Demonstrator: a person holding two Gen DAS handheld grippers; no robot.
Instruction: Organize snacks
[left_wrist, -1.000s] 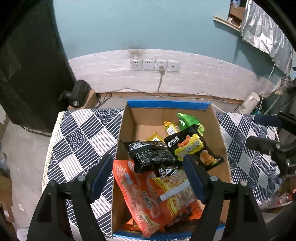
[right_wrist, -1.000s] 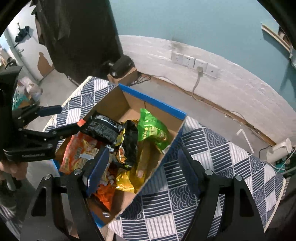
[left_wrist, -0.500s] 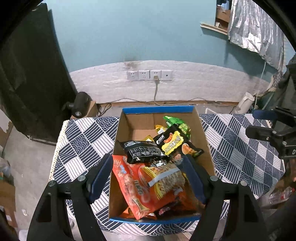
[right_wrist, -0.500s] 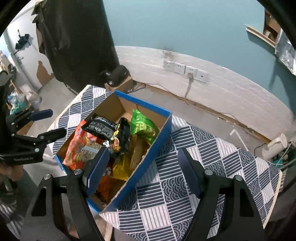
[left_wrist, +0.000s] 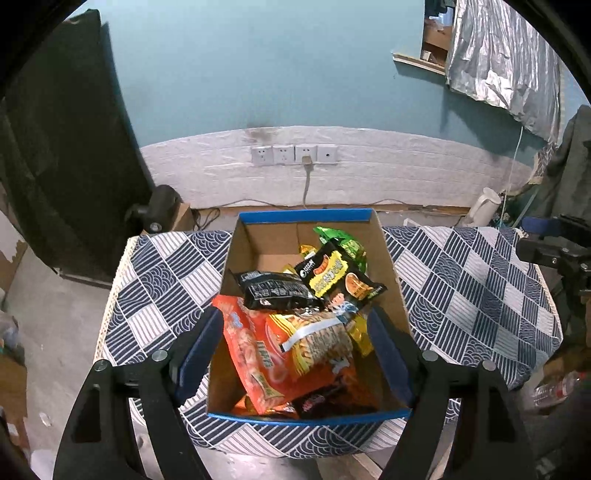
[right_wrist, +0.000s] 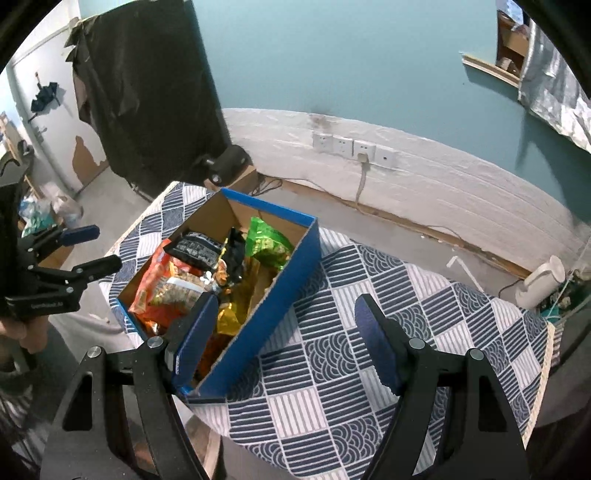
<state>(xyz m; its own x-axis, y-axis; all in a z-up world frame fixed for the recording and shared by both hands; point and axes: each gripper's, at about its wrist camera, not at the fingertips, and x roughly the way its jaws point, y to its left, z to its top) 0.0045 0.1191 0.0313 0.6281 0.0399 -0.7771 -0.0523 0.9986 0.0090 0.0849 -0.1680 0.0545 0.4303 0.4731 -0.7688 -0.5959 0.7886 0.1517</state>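
Observation:
A blue-sided cardboard box (left_wrist: 391, 258) full of snack bags stands on a table with a navy-and-white patterned cloth (left_wrist: 159, 273). On top lie an orange bag (left_wrist: 258, 354), a black bag (left_wrist: 273, 290), a black-and-yellow bag (left_wrist: 332, 275) and a green bag (left_wrist: 340, 240). My left gripper (left_wrist: 295, 350) is open and empty, raised above the box's near end. My right gripper (right_wrist: 284, 332) is open and empty, raised over the cloth to the right of the box (right_wrist: 280, 291). The snack bags also show in the right wrist view (right_wrist: 177, 284).
The cloth (right_wrist: 424, 317) lies bare right of the box. A white kettle (right_wrist: 539, 282) stands on the floor past the table's far right corner. A black lamp on a small carton (left_wrist: 159, 210) sits at the far left. Wall sockets (left_wrist: 295, 155) with a plugged cable are behind.
Both grippers have pulled up and back from the box, staying open and empty. The box and table look smaller and the box's whole outline shows now.

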